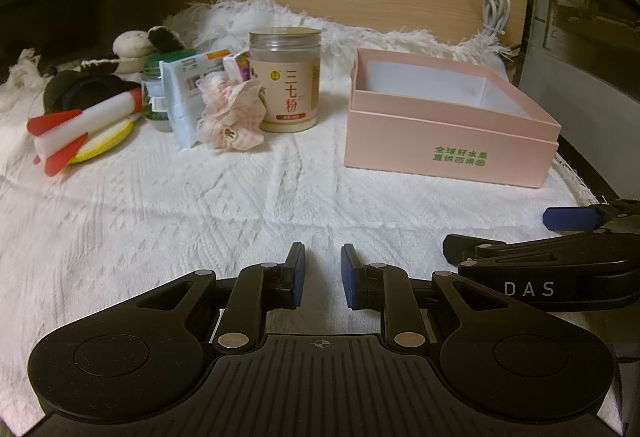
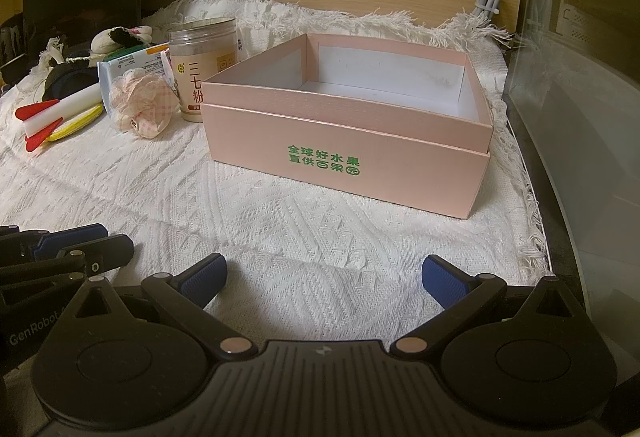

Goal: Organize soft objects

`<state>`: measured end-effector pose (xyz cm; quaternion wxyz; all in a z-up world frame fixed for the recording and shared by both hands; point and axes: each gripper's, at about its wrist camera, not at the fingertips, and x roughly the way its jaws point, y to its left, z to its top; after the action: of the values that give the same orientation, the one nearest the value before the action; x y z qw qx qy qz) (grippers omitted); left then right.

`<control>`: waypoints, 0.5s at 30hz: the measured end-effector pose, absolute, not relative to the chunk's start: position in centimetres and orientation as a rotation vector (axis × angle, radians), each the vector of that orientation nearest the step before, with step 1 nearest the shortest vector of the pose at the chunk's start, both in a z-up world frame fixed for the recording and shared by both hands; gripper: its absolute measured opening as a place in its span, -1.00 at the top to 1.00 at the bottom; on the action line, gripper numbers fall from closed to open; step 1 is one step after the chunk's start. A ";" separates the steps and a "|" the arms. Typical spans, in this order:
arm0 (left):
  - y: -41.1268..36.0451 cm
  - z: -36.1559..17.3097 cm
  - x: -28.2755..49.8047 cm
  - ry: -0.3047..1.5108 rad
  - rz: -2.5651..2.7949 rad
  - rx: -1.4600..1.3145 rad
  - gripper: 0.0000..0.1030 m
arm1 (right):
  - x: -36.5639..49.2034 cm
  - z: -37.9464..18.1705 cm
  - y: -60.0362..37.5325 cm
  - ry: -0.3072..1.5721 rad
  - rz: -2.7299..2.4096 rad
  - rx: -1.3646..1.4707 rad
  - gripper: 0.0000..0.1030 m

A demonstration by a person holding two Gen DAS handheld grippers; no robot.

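An open pink box (image 1: 452, 149) (image 2: 344, 173) stands empty on the white knitted cloth (image 1: 160, 205) at the right. At the left lie soft things: a pink-and-white fabric scrunchie (image 1: 232, 113) (image 2: 140, 105), a red-finned white rocket toy (image 1: 80, 129) (image 2: 56, 113), a black pouch (image 1: 80, 89) and a panda plush (image 1: 136, 45) (image 2: 116, 37). My left gripper (image 1: 322, 249) hovers over the near cloth, nearly shut with a narrow gap and nothing in it. To its right, my right gripper (image 2: 324, 265) is open wide and empty, in front of the box.
A tall jar of powder (image 1: 286, 81) (image 2: 200, 69), a pack of wipes (image 1: 184, 93) and a green-capped bottle (image 1: 154, 93) stand among the soft things. A coiled white cable (image 1: 496, 13) hangs on the wooden back panel. A grey case bounds the right side.
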<state>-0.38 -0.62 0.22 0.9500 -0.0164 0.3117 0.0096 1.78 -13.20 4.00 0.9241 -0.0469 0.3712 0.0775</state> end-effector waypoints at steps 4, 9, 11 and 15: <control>-0.6 0.2 -0.4 0.634 0.019 -0.036 0.56 | 1.8 4.0 -13.2 0.762 0.159 -0.096 -1.00; -0.5 0.2 -0.4 0.633 0.018 -0.040 0.56 | 1.8 4.0 -13.2 0.762 0.159 -0.096 -1.00; -0.5 0.2 -0.4 0.633 0.018 -0.039 0.56 | 1.8 4.0 -13.2 0.762 0.159 -0.096 -1.00; -0.5 0.2 -0.4 0.633 0.018 -0.039 0.56 | 1.7 4.0 -13.2 0.762 0.159 -0.096 -1.00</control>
<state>-0.40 -0.47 0.21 0.9501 -0.0194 0.3112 0.0090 1.75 -13.16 3.98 0.9242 -0.0468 0.3711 0.0775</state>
